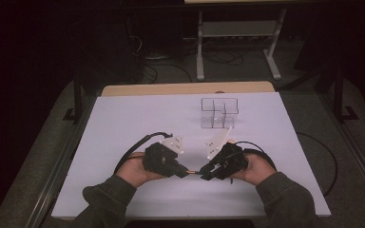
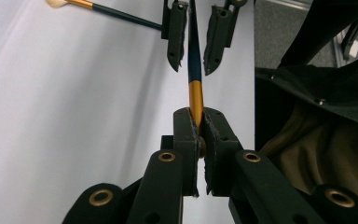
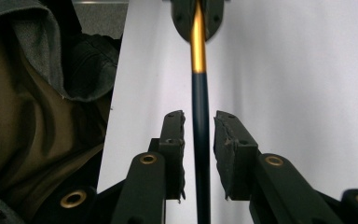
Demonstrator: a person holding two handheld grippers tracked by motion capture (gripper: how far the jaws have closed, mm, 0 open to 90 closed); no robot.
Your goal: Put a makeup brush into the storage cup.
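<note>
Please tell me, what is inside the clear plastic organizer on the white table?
The clear organizer looks empty: through its walls only the white table shows. Its compartments are small in the high view, so a very thin or transparent item cannot be excluded.

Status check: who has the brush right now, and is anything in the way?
Left gripper shut on the brush at its gold ferrule. Right gripper open, handle between its jaws, untouched. Second brush lies apart. Clear organizer well beyond.
</note>
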